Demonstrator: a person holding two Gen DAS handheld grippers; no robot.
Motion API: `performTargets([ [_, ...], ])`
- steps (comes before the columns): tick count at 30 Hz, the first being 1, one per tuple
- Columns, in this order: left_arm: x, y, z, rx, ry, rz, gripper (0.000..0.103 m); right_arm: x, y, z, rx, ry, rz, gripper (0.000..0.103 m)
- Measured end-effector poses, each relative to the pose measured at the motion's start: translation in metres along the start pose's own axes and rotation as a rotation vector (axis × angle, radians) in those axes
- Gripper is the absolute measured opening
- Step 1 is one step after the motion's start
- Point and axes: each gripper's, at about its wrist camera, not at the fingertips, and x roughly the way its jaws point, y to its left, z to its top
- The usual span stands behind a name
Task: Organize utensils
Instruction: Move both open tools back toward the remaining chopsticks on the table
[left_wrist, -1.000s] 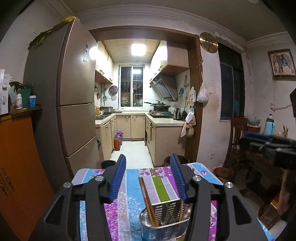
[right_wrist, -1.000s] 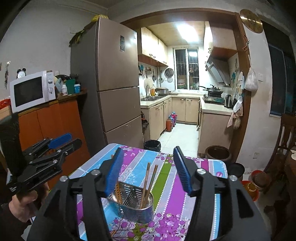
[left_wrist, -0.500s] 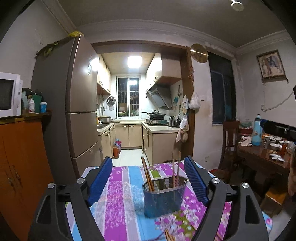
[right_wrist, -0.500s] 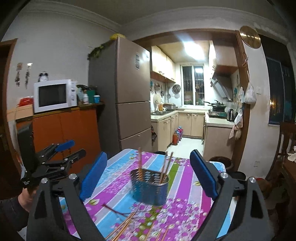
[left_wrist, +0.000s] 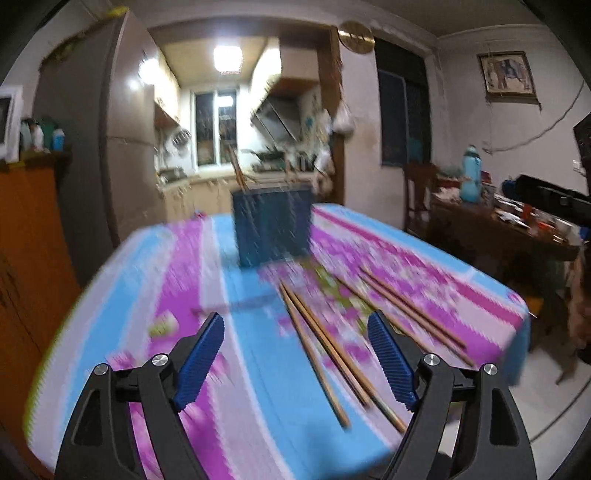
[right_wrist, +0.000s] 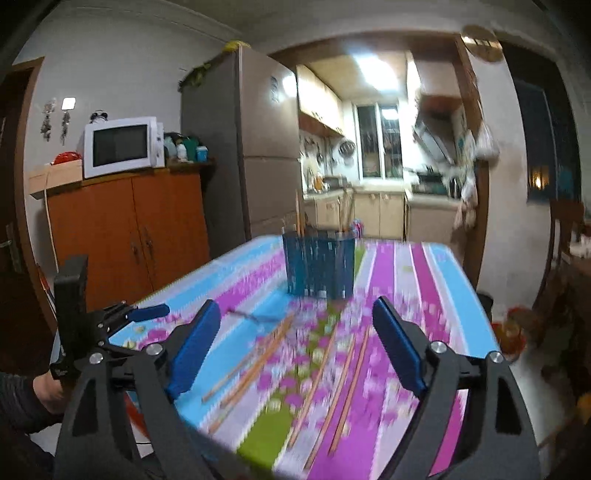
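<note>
A metal utensil holder (left_wrist: 272, 225) stands on the striped tablecloth, with a few chopsticks upright in it; it also shows in the right wrist view (right_wrist: 319, 264). Several loose wooden chopsticks (left_wrist: 325, 350) lie on the cloth in front of it, seen in the right wrist view too (right_wrist: 255, 363). My left gripper (left_wrist: 295, 354) is open and empty, low over the near edge with chopsticks between its fingers' line. My right gripper (right_wrist: 295, 350) is open and empty above the loose chopsticks. The left gripper also shows at the left of the right wrist view (right_wrist: 122, 317). Both views are motion-blurred.
The table (left_wrist: 491, 295) has a purple, blue and green striped cloth. An orange cabinet (right_wrist: 129, 229) with a microwave (right_wrist: 122, 146) and a fridge (right_wrist: 255, 155) stand to the left. A cluttered wooden side table (left_wrist: 517, 229) and a chair (left_wrist: 417, 192) are to the right.
Both grippers have pulled back and dropped lower towards the near table edge. The holder now sits farther away and loose chopsticks have come into view in front of it.
</note>
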Motion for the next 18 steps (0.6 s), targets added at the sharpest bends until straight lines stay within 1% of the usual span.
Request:
performTargets([
  [2, 0.003, -0.006, -0.016, -0.003, 0.024, -0.024, 0.076, 0.002, 0.001, -0.016, 0.013, 0.018, -0.013, 0.077],
  [4, 0.007, -0.013, -0.035, 0.016, 0.055, -0.035, 0.066, 0.005, 0.001, -0.031, 0.027, 0.044, -0.016, 0.075],
  [5, 0.009, -0.014, -0.042, 0.019, 0.062, -0.037, 0.064, 0.006, 0.001, -0.036, 0.04, 0.054, -0.012, 0.074],
  [7, 0.01, -0.017, -0.051, 0.02, 0.073, -0.034, 0.054, 0.007, 0.001, -0.046, 0.056, 0.069, -0.009, 0.074],
  [10, 0.013, -0.018, -0.062, 0.007, 0.09, -0.037, 0.046, 0.004, 0.003, -0.054, 0.051, 0.064, -0.027, 0.07],
  [12, 0.016, -0.021, -0.067, 0.018, 0.098, -0.036, 0.035, 0.002, 0.004, -0.06, 0.046, 0.061, -0.037, 0.062],
  [13, 0.017, -0.022, -0.067, 0.022, 0.098, -0.036, 0.032, 0.002, 0.005, -0.062, 0.039, 0.061, -0.043, 0.059],
  [15, 0.019, -0.024, -0.07, 0.025, 0.092, -0.034, 0.03, 0.004, 0.008, -0.068, 0.034, 0.074, -0.042, 0.051],
  [18, 0.024, -0.027, -0.072, 0.034, 0.092, -0.028, 0.028, 0.008, 0.01, -0.078, 0.031, 0.102, -0.035, 0.047],
])
